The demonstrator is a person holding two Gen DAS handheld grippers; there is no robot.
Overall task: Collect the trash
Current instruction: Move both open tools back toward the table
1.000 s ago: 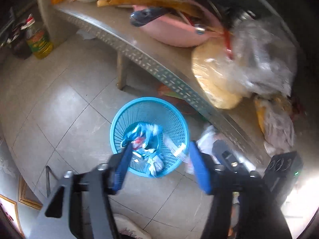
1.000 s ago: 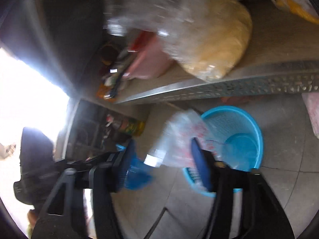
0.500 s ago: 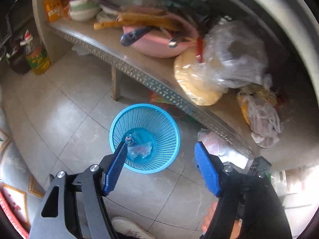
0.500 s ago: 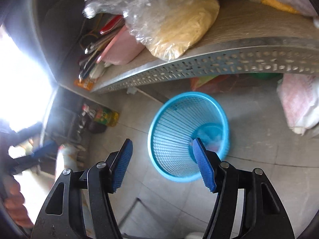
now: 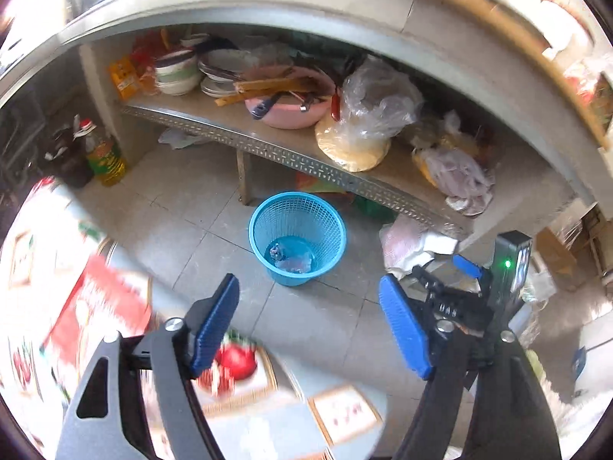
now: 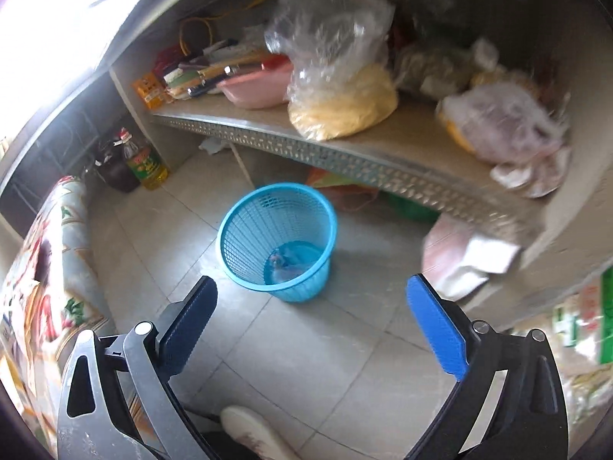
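Holding both jaws spread and empty, I see crumpled wrappers in the blue basket. They look light, soft; I'd pinch a fold.

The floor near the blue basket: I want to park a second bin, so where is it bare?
Bare tiles lie in front of the blue basket, toward the grippers, and to its left up to the oil bottle. Its right is crowded by a pink bag; behind it, bags fill the space under the shelf.
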